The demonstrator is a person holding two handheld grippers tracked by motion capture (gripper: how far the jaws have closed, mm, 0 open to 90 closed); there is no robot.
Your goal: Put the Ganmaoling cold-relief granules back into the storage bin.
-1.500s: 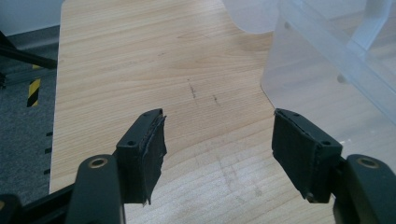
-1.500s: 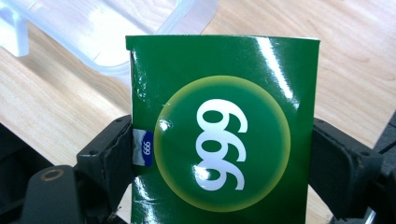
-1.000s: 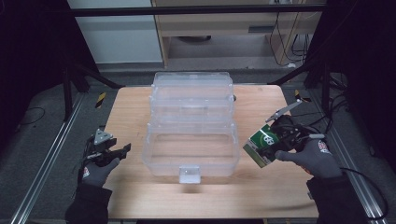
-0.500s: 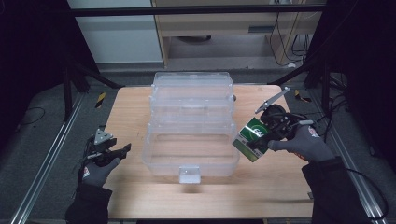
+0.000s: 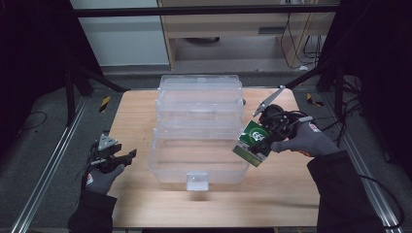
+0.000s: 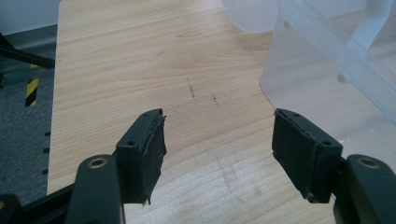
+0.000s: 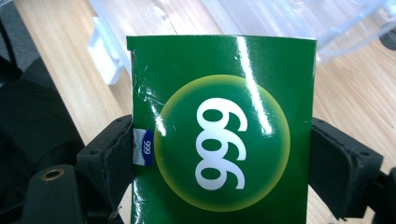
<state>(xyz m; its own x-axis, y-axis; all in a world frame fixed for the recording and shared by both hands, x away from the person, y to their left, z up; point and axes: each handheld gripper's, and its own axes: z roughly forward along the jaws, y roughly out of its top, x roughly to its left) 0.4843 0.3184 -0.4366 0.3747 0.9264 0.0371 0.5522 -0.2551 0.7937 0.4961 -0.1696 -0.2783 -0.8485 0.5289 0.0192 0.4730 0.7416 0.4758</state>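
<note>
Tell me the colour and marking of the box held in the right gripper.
The box is glossy green, with white 999 digits in a yellow-rimmed green circle; clearest in the right gripper view.

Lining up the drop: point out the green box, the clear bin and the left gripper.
green box (image 7: 224,135), right gripper view, round logo on its face.
clear bin (image 5: 197,182), high view, front latch.
left gripper (image 6: 217,154), left gripper view, midway between its open jaws.

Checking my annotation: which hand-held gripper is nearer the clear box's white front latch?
Right. The right hand-held gripper, gripping the green box, hangs just right of the white latch; the left hand-held gripper sits farther left.
</note>
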